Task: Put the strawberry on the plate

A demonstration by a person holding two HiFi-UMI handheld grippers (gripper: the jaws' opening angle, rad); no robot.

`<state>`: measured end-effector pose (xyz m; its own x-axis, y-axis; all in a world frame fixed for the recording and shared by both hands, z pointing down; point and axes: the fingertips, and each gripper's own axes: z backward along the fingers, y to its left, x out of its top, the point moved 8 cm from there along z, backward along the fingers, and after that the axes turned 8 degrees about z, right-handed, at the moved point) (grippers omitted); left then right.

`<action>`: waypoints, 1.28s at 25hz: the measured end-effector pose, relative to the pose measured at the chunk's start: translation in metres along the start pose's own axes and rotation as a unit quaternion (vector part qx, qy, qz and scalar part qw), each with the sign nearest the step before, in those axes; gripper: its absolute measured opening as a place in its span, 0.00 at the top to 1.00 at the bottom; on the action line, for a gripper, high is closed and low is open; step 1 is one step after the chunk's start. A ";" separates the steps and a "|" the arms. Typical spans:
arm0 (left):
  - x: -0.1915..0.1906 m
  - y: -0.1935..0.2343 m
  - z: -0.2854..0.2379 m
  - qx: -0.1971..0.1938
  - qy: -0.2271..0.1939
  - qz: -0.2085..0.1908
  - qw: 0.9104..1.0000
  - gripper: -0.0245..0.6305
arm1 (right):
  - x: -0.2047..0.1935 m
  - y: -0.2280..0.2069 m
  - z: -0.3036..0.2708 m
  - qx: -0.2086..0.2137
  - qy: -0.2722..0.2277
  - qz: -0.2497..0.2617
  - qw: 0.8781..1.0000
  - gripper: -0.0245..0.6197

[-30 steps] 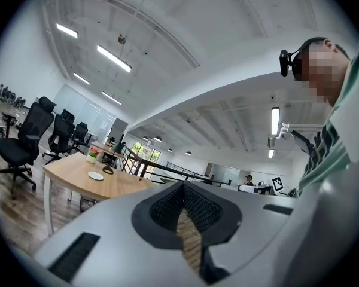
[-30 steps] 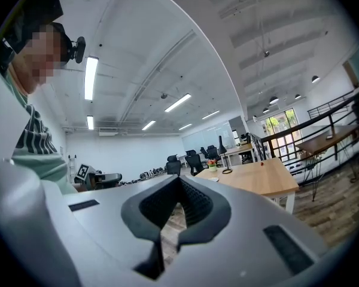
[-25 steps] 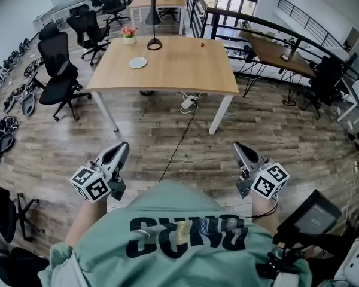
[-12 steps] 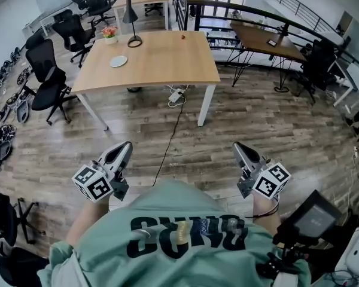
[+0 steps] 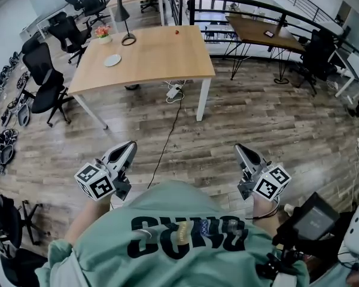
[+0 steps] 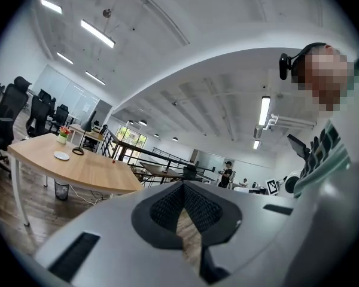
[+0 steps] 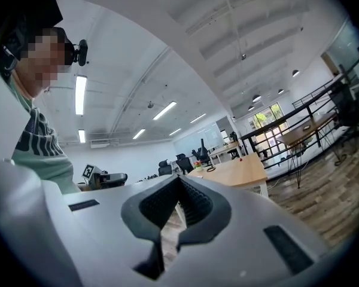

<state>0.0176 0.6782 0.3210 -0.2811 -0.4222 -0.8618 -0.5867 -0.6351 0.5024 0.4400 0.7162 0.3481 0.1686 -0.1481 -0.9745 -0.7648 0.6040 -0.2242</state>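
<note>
A small red strawberry [image 5: 177,32] lies near the far edge of the light wooden table [image 5: 161,61] across the room. A white plate [image 5: 112,60] sits on the table's left part, well apart from the strawberry. My left gripper [image 5: 130,144] and right gripper [image 5: 239,147] are held level in front of my body, far short of the table, both shut and empty. The left gripper view shows the plate [image 6: 61,155] and strawberry [image 6: 113,160] beyond the shut left gripper [image 6: 182,185]. In the right gripper view the strawberry [image 7: 240,158] is a distant red dot past the right gripper [image 7: 179,180].
A black desk lamp [image 5: 127,37] and a flower pot [image 5: 102,33] stand at the table's far left. A power strip [image 5: 173,91] with a cable trails across the wooden floor. Office chairs [image 5: 45,85] stand to the left, another table [image 5: 260,33] and a railing [image 5: 239,3] to the right.
In the head view the table has drifted left and the view has shifted across the floor. Both grippers keep their place in front of my body and stay shut.
</note>
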 end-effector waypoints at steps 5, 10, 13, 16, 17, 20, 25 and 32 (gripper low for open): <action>-0.009 0.019 -0.005 -0.008 0.003 0.003 1.000 0.96 | -0.014 0.002 -0.009 -0.003 0.002 0.007 1.000 0.95; 0.005 0.065 -0.011 -0.040 -0.003 0.014 0.999 0.96 | -0.006 0.014 -0.042 -0.029 0.007 0.025 0.999 0.95; 0.029 0.100 -0.009 -0.056 -0.010 0.008 0.998 0.96 | 0.006 0.025 -0.078 -0.043 0.001 0.036 0.998 0.95; 0.061 0.142 0.004 -0.055 -0.023 0.008 0.998 0.96 | 0.017 0.041 -0.128 -0.039 -0.001 0.049 0.998 0.96; 0.071 0.156 0.010 -0.050 -0.026 0.010 0.998 0.96 | 0.020 0.046 -0.146 -0.035 0.000 0.052 0.998 0.95; 0.095 0.196 0.027 -0.039 -0.036 0.015 0.998 0.96 | 0.025 0.060 -0.198 -0.021 0.005 0.059 0.998 0.96; 0.111 0.252 0.051 -0.027 -0.047 0.033 0.998 0.96 | 0.025 0.073 -0.267 -0.005 0.020 0.064 0.998 0.95; 0.131 0.306 0.079 0.009 -0.070 0.044 0.997 0.96 | 0.029 0.082 -0.351 0.040 0.035 0.075 0.996 0.96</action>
<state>-0.2586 0.4797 0.3558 -0.4342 -0.3799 -0.8168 -0.5688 -0.5875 0.5756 0.1642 0.4863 0.3055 0.0097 -0.1049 -0.9944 -0.7262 0.6829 -0.0791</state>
